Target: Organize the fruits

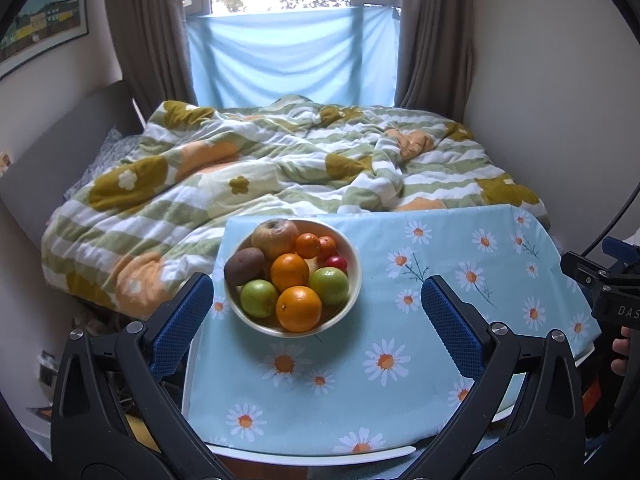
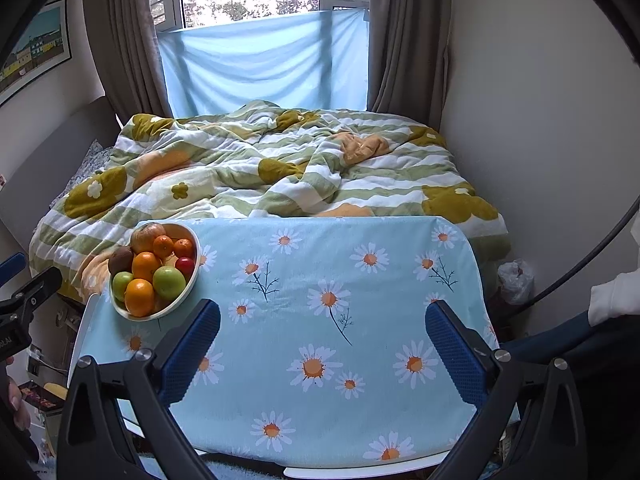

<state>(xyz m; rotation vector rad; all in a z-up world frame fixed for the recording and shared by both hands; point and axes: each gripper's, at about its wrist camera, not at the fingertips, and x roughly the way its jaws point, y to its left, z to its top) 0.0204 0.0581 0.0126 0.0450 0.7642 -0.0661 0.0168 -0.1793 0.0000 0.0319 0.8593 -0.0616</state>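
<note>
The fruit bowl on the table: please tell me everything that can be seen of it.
The bowl is round, cream-coloured and smooth, perhaps ceramic. It stands upright on the daisy-print tablecloth, near the table's far left corner, close to the bed. It is heaped with fruit: a brownish apple at the back, a kiwi, two green apples, two large oranges, two small mandarins and one small red fruit. Neither gripper touches it; the left gripper is open before it.

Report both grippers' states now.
Left gripper: open, holding nothing, facing the fruit bowl.
Right gripper: open, holding nothing, over the tablecloth.
</note>
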